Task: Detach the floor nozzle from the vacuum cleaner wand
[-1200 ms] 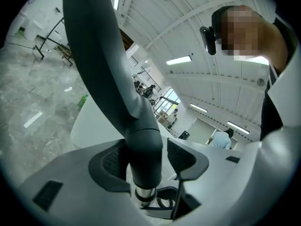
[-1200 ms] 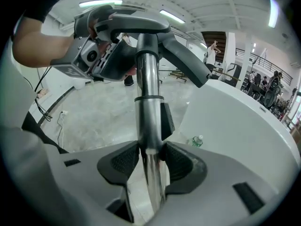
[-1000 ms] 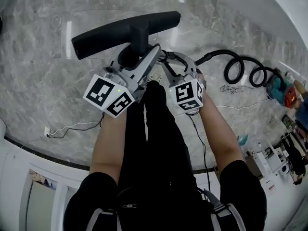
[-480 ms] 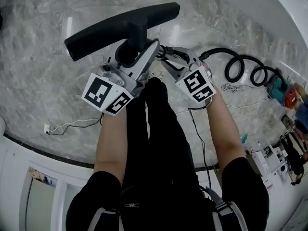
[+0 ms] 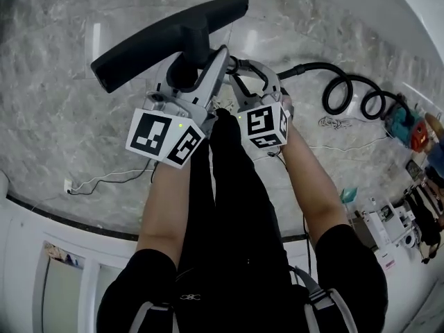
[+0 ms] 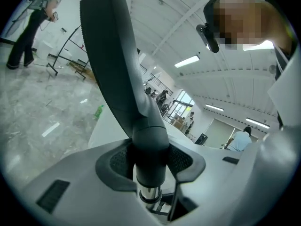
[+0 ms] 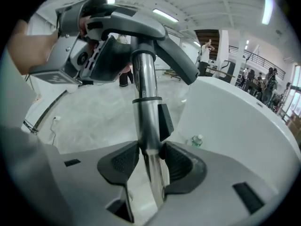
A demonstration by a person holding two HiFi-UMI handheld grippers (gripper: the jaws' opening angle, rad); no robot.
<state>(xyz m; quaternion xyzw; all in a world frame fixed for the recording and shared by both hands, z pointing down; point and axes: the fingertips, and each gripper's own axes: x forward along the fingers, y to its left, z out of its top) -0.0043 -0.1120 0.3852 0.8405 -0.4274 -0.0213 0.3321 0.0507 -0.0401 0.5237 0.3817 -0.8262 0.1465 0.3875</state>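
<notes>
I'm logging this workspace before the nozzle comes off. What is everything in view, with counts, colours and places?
floor nozzle: one, dark grey, held up in front of the person, on the wand's end
wand: one, chrome, running out of the nozzle's neck
hose: one, black, coiled on the floor at right
cables: two, white, on the floor, one at left, one by the hose
bottle: one, green, on the floor by a white curved wall
floor: grey marble
left tongs: grey, shut on the floor nozzle's neck
right tongs: grey, shut on the wand
forearms: two, bare, behind the tongs
</notes>
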